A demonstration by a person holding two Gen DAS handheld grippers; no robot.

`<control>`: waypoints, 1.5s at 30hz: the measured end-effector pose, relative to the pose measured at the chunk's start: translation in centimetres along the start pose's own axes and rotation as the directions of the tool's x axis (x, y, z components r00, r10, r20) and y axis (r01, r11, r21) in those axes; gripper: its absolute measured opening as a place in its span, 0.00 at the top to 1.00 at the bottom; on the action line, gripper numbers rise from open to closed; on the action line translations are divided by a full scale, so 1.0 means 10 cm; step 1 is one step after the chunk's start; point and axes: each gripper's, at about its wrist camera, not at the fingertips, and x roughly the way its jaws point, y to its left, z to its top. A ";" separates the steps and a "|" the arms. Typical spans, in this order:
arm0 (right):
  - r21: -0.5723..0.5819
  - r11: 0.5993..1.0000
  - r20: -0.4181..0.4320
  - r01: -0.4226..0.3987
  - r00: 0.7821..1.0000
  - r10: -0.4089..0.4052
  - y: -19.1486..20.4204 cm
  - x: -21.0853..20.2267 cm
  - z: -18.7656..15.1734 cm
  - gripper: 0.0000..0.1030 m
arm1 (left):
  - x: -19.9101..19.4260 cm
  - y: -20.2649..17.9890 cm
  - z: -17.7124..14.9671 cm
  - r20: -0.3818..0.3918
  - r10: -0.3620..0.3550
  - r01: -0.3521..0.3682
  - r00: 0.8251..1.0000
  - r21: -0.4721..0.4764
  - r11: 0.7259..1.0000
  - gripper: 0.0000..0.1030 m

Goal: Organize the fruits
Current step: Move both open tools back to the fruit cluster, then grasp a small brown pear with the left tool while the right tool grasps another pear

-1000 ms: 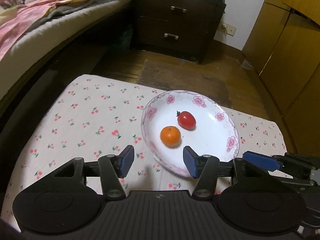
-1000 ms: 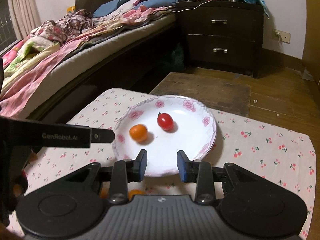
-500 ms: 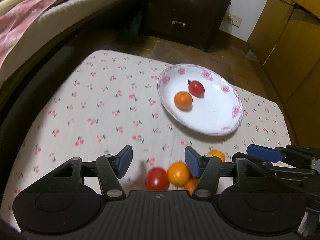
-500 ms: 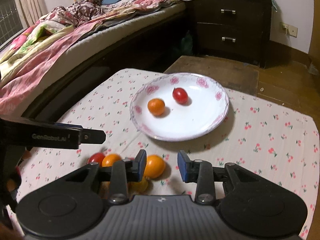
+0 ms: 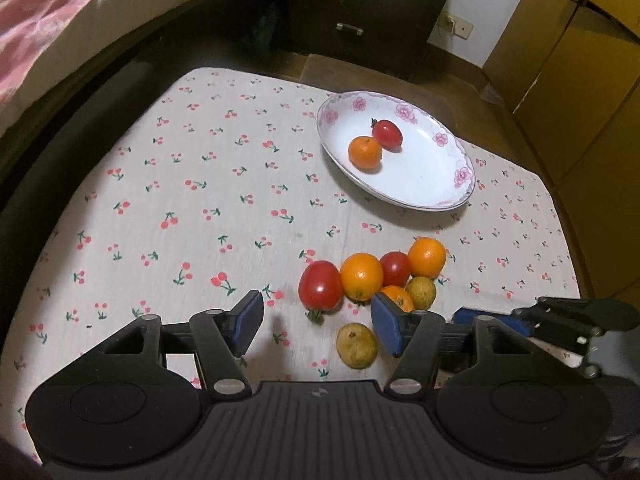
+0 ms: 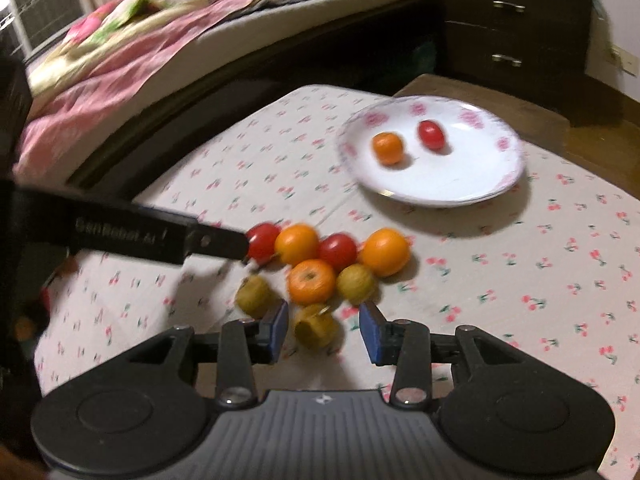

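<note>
A white floral plate (image 5: 448,184) (image 6: 472,188) holds one orange (image 5: 364,153) (image 6: 387,148) and one red tomato (image 5: 387,133) (image 6: 431,134). Near me on the cherry-print cloth lies a cluster of loose fruit: tomatoes (image 5: 320,285) (image 6: 338,251), oranges (image 5: 361,276) (image 6: 311,282) and brownish-yellow fruits (image 5: 356,345) (image 6: 316,326). My left gripper (image 5: 316,326) is open and empty, above the cloth beside the cluster. My right gripper (image 6: 323,330) is open, with a brownish-yellow fruit between its jaws, not gripped.
The cloth-covered table (image 5: 200,200) drops off at its edges. A bed with pink bedding (image 6: 132,48) runs along the left. A dark nightstand (image 6: 512,28) stands behind the plate, and wooden cabinets (image 5: 572,80) at the right.
Both grippers have pulled back from the plate toward the near side of the table. The loose fruit cluster has come fully into view. The right gripper's jaws have opened wider.
</note>
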 end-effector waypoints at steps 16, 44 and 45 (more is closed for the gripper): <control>-0.055 0.998 -0.027 0.021 0.999 -0.022 0.05 0.15 -0.06 0.66 | 0.11 -0.16 -0.16 -0.059 -0.033 0.037 0.998 0.057 0.998 0.34; -0.002 0.998 -0.009 0.063 0.998 -0.063 -0.22 -0.03 -0.11 0.67 | 0.29 -0.36 -0.27 -0.057 0.047 -0.039 0.997 0.140 0.989 0.64; 0.000 0.998 -0.007 0.063 0.998 -0.063 -0.23 -0.04 -0.11 0.67 | 0.29 -0.35 -0.27 -0.059 0.044 -0.036 0.997 0.139 0.990 0.65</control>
